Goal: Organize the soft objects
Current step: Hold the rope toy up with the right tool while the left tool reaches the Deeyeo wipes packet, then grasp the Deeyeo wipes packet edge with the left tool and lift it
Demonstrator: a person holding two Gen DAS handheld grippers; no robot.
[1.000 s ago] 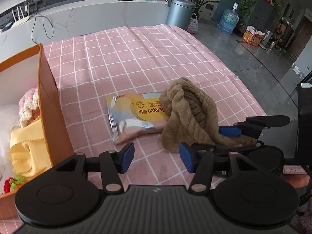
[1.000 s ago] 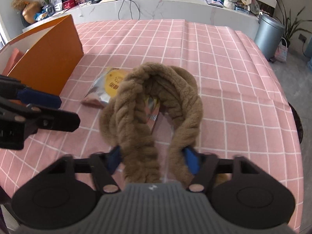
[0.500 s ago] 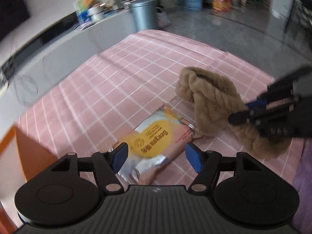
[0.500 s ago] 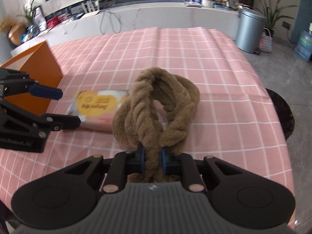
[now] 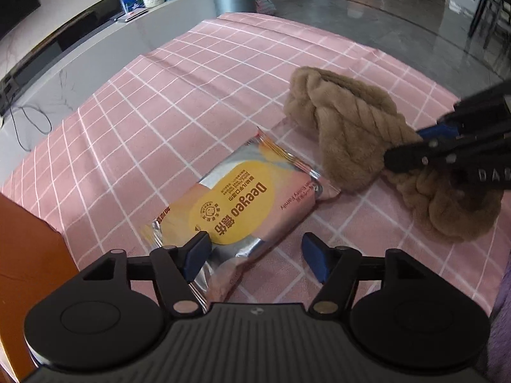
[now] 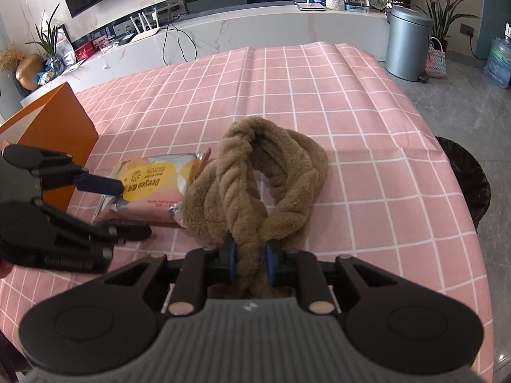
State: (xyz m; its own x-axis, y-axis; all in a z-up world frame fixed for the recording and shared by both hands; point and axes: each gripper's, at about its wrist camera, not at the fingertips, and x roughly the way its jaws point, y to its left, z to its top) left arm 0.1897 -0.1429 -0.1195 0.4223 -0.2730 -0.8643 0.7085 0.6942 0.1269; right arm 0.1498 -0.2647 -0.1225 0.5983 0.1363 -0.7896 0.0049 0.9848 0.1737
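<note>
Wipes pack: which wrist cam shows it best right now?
Left wrist: the wipes pack lies nearly whole, label readable, between the open left gripper fingers. In the right wrist view it sits small, partly hidden behind the left gripper and the brown scarf.

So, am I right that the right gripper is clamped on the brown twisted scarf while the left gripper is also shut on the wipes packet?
Not quite. The right gripper is indeed clamped on the brown twisted scarf, but the left gripper is open: in the left wrist view its fingers straddle the near end of the wipes packet without pressing it.
</note>
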